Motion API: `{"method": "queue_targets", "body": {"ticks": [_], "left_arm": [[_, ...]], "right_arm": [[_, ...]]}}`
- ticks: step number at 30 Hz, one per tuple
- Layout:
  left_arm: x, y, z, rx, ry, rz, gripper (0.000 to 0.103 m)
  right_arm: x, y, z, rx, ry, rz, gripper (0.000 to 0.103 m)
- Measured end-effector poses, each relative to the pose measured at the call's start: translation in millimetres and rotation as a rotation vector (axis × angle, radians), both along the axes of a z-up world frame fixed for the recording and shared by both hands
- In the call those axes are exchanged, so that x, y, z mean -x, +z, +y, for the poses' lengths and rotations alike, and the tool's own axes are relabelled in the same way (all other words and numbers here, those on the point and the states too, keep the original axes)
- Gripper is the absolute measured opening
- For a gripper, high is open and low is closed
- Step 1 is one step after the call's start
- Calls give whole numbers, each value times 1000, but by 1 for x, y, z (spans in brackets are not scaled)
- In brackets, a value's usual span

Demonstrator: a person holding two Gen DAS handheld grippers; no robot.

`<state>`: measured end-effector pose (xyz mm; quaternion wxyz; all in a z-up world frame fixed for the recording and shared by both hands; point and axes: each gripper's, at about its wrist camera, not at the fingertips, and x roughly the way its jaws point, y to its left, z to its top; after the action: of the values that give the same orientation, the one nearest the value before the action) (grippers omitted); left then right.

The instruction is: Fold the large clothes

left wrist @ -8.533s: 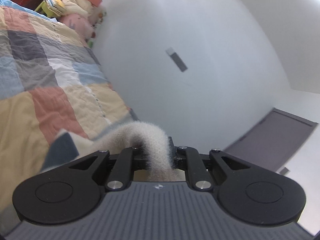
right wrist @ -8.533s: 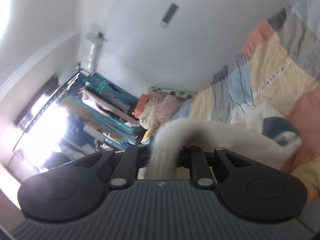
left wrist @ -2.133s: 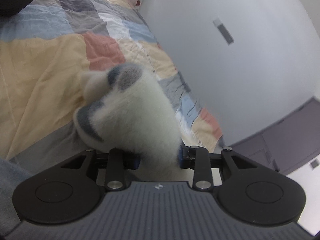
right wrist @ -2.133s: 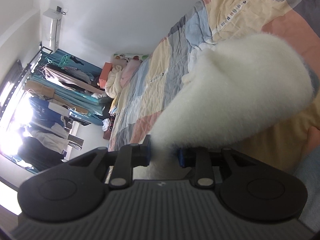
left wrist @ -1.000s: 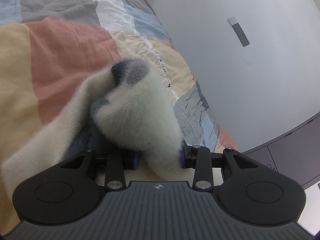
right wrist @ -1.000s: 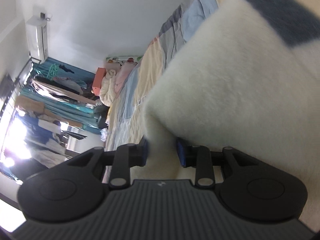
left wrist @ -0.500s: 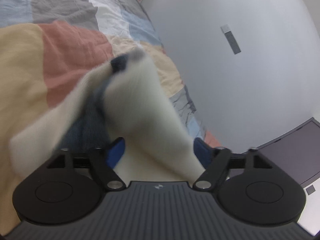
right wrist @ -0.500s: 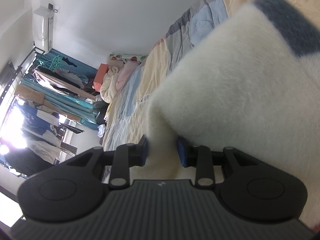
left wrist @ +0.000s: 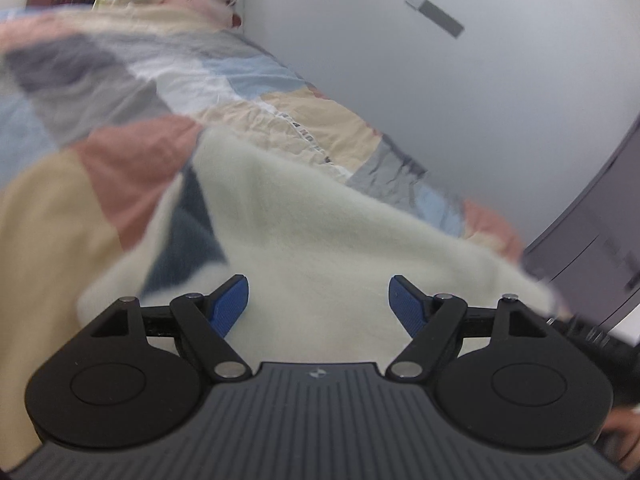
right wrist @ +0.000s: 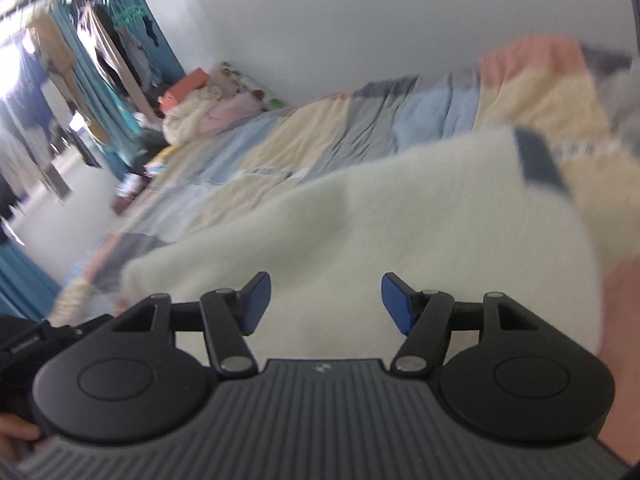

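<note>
Patchwork quilt [left wrist: 120, 80] under fluffy sweater [left wrist: 320, 232]; clothes rack [right wrist: 92, 52] beyond.

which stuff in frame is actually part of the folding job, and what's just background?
Part of the job:
- fluffy white sweater with dark blue patches, lying on the bed
- left gripper, open, nothing between its pads
- right gripper, jaws just opened, clear of the sweater

Just lying about:
- patchwork quilt under the sweater
- pile of bedding at the far end
- hanging clothes
</note>
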<state>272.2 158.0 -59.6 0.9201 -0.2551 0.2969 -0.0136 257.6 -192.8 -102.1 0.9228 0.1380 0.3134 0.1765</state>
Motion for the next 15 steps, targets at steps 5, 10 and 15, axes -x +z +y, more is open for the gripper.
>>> {"method": "queue_targets", "body": {"ticks": [5, 10, 15], "left_arm": [[-23, -7, 0, -165, 36, 15, 81], [-49, -30, 5, -181, 36, 61, 81], [-62, -38, 1, -222, 20, 58, 81]], "right_arm": [[-36, -8, 0, 75, -75, -4, 62], [-48, -32, 10, 116, -68, -67, 60], [-66, -38, 23, 165, -57, -99, 61]]}}
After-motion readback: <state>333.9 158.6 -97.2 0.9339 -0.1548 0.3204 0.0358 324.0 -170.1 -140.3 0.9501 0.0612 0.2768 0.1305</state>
